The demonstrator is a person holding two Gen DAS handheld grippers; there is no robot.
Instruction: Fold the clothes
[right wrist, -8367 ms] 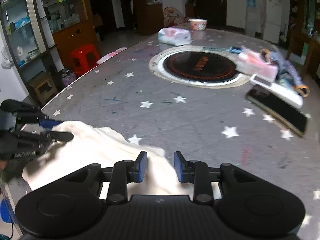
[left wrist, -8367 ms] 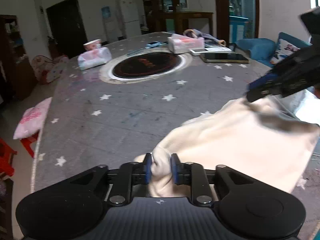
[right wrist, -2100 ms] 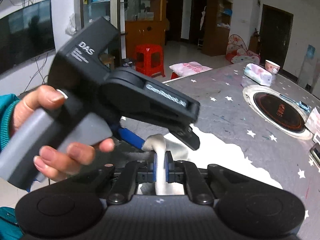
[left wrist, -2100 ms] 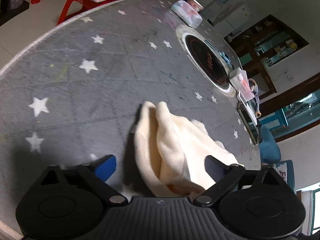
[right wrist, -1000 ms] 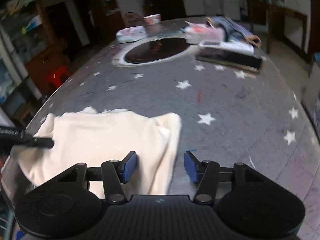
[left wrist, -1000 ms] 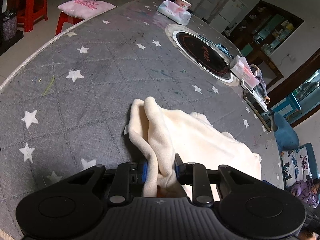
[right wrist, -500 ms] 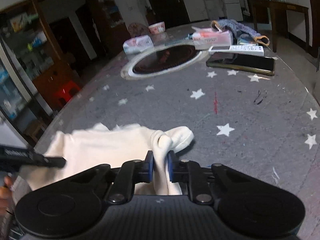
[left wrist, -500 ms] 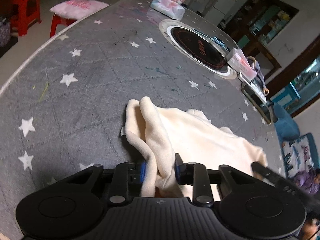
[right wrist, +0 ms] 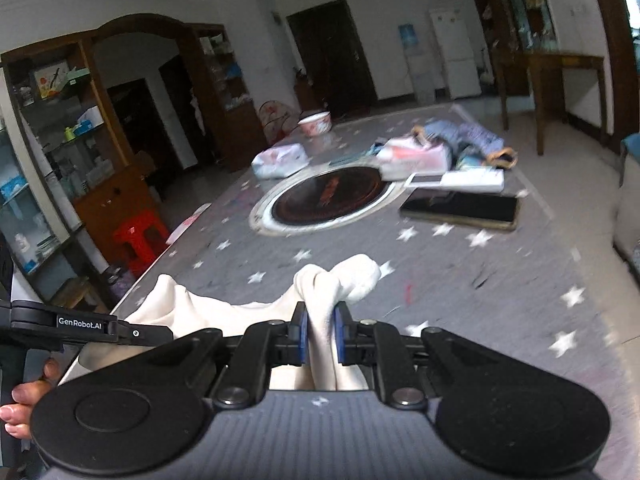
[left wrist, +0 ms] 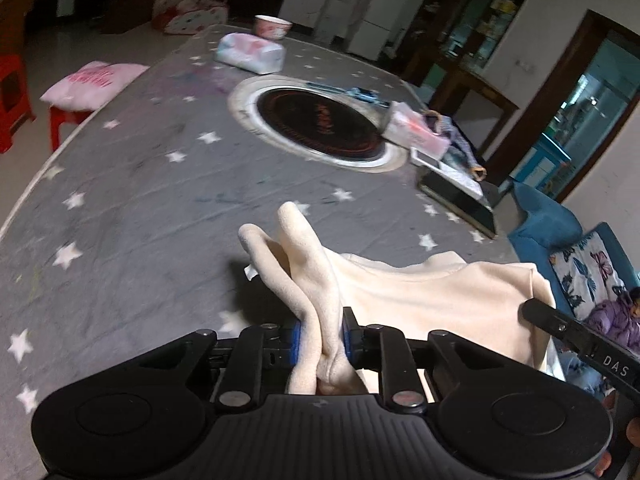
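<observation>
A cream garment (left wrist: 420,296) lies bunched at the near edge of the grey star-patterned table (left wrist: 140,200). My left gripper (left wrist: 320,326) has a thick fold of its left end between its pads, and its jaws are closing on it. The fold stands up off the table in two lobes. In the right wrist view my right gripper (right wrist: 320,328) is shut on the garment's (right wrist: 200,312) other end, which is raised and knotted-looking. The cloth hangs stretched between the two grippers. The right gripper's finger (left wrist: 560,328) shows at the left view's right edge; the left gripper (right wrist: 80,326) shows at the right view's left edge.
A round black hob (left wrist: 320,120) sits in the table's middle. Beyond it are a tissue pack (left wrist: 250,54) and a pink bowl (left wrist: 272,26). To the right lie a dark tablet (right wrist: 460,208), a white remote (right wrist: 472,178), another tissue pack (right wrist: 416,156) and a blue cloth (right wrist: 464,136). Red stools stand left of the table.
The right gripper went from open over the garment's right end to shut on it. Both grippers have risen, lifting the two ends off the table.
</observation>
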